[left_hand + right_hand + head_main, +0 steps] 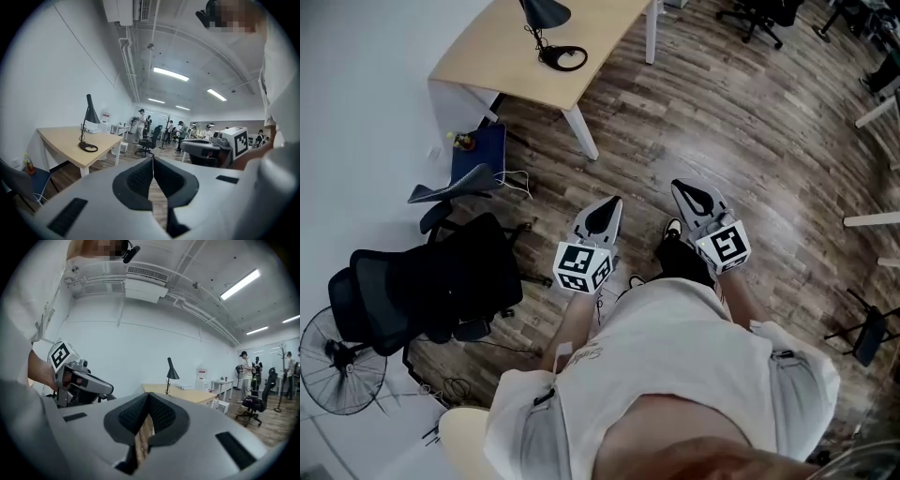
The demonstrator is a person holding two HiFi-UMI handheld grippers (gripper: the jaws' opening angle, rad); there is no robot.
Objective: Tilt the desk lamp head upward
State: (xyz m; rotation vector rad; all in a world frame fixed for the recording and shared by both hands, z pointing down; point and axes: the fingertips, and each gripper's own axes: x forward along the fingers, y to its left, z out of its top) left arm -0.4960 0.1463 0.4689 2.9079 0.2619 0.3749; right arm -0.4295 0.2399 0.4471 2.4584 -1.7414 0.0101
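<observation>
A black desk lamp (546, 21) with a cone head and ring base stands on a light wooden desk (506, 52) at the top of the head view. It shows too in the left gripper view as the lamp (89, 122) and in the right gripper view as the lamp (171, 373). My left gripper (609, 208) and right gripper (692, 195) hang over the wooden floor, well short of the desk. Both are shut with nothing between the jaws. The left gripper (153, 161) and right gripper (147, 397) show their tips meeting.
A black office chair (431, 281) and a fan (337, 361) stand at the left. A blue chair (478, 155) and cables sit under the desk. People and chairs fill the far room (154, 133). White table legs (872, 220) are at the right.
</observation>
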